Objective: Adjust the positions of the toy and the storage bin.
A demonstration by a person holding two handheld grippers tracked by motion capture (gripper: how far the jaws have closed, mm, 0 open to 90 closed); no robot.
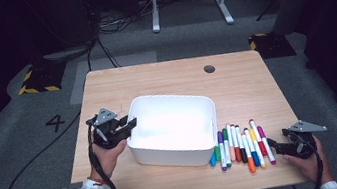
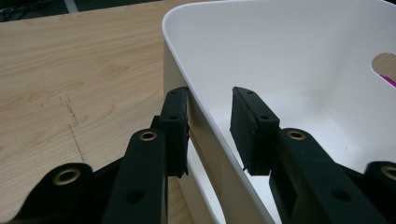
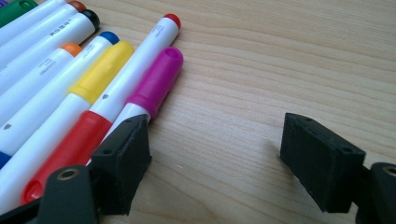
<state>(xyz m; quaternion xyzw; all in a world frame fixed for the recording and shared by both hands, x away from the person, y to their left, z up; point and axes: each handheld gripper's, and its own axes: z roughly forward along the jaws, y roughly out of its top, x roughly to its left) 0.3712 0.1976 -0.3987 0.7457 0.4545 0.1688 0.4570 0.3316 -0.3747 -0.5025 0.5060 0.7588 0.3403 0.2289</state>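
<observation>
The white bin [image 1: 171,129] sits mid-table, a little toward the near edge. The left gripper [image 1: 128,126] straddles the bin's left wall: one pad [image 2: 175,126] lies against the outside, the other stands just clear inside, so the jaws are narrow but not clamped. Markers [image 1: 240,147] lie in a row on the table [image 1: 236,84] just right of the bin. The right gripper [image 3: 215,158] rests low beside them with jaws wide, one pad at the pink marker [image 3: 156,79].

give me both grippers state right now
left gripper: open, fingers astride the white bin wall, inner one clear of it.
right gripper: open, empty, beside the markers.
</observation>
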